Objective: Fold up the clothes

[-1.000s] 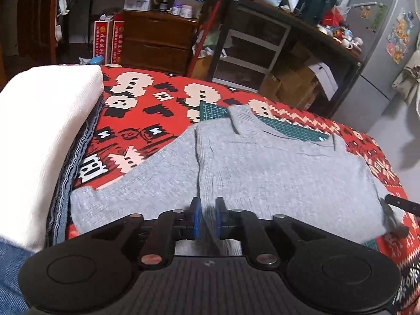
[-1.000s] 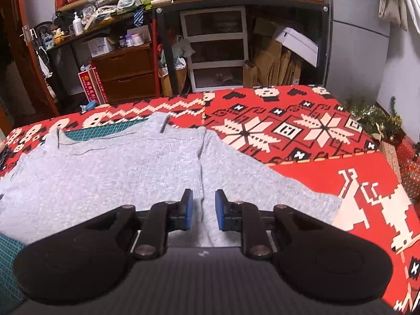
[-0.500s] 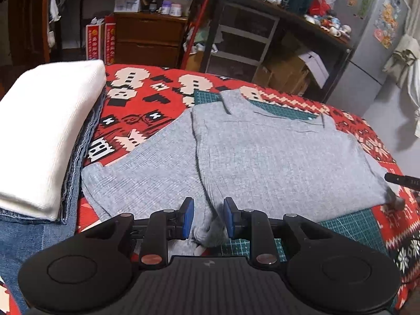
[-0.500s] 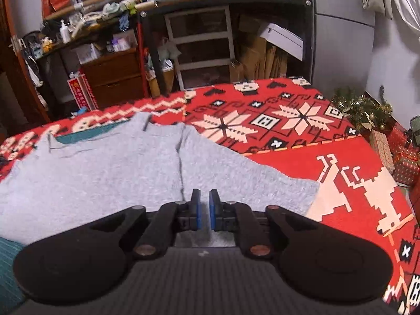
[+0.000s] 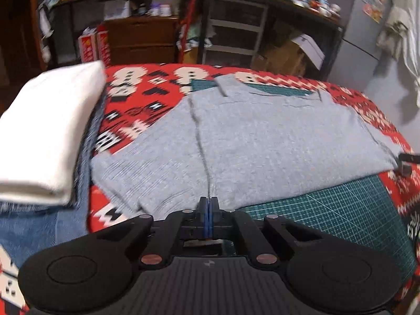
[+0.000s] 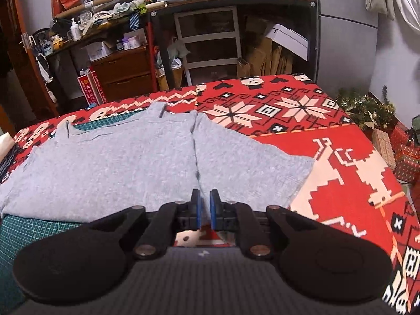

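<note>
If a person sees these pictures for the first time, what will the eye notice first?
First, the grey shirt spread flat in the middle, sleeves out, over the loud red patterned blanket. Next, a thick white folded stack lying on jeans at the left edge. Up close, the left gripper has its jaws shut at the shirt's hem, while the right gripper has a narrow gap.

The left gripper sits at the near hem of a grey shirt, its blue pads pressed together with no gap showing; whether cloth is pinched between them cannot be told. The shirt lies flat across a red patterned blanket and partly over a green cutting mat. To the left rests a folded white cloth on denim. The right gripper's tip shows at the far right edge.
</note>
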Motion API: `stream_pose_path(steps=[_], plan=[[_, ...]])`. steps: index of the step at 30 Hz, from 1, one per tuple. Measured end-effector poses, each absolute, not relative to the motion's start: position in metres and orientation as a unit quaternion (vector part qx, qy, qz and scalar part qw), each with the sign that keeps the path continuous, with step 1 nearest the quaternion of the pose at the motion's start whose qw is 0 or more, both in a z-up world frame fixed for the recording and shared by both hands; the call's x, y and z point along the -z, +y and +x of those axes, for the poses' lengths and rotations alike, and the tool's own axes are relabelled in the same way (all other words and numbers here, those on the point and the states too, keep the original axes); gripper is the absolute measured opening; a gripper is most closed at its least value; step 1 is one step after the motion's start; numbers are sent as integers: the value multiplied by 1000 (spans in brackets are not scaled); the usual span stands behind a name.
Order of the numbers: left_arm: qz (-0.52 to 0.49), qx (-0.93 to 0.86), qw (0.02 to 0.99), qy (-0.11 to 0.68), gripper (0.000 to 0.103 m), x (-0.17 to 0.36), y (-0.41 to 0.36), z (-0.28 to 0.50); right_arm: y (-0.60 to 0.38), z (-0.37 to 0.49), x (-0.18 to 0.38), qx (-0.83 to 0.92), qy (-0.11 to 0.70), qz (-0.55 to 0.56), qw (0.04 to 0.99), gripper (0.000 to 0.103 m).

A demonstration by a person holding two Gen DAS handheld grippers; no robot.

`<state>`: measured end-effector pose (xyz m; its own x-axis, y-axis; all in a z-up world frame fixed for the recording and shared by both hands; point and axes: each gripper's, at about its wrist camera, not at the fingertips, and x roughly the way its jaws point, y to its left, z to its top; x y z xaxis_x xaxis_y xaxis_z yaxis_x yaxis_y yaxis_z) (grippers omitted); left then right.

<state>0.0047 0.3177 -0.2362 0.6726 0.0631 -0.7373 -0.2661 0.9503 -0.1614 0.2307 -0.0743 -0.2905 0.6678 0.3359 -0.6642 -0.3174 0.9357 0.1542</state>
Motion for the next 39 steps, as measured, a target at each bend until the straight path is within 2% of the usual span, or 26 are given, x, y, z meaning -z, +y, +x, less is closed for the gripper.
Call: stream_pose_path(steps=[8, 10, 14, 15, 16, 17, 19, 23, 24, 25, 36, 39], plan=[[-147, -116, 898, 399, 0, 240, 322, -1, -82, 225, 289, -182, 357, 13, 916, 13], [-146, -114, 901, 393, 2, 238, 320, -3, -79, 223, 288, -193, 355, 9, 915, 20], [-136, -103, 909, 381, 8, 231, 314, -6, -74, 227, 295, -183, 366, -5, 913, 20], [-134, -101, 911, 378, 11, 229, 313, -7, -73, 228, 296, -180, 369, -9, 912, 17], [-126, -99, 912, 377, 17, 228, 310, -6, -72, 229, 298, -178, 371, -13, 911, 3], [-118, -98, 913, 377, 23, 228, 307, -6, -74, 229, 300, -172, 376, -10, 911, 3], [-102, -95, 916, 376, 26, 227, 301, -4, -79, 230, 304, -163, 385, 5, 909, 3], [-89, -97, 916, 378, 24, 233, 296, 1, -88, 229, 306, -158, 388, 21, 908, 3], [-88, -99, 915, 381, 21, 235, 297, 2, -89, 228, 306, -158, 388, 20, 908, 3], [-86, -101, 914, 384, 6, 237, 297, 3, -89, 227, 306, -158, 388, 20, 908, 3], [-124, -125, 902, 395, 6, 242, 310, -6, -86, 224, 304, -158, 386, 8, 909, 4], [-121, -122, 902, 396, 9, 240, 306, -5, -86, 218, 298, -159, 378, 1, 912, 5]])
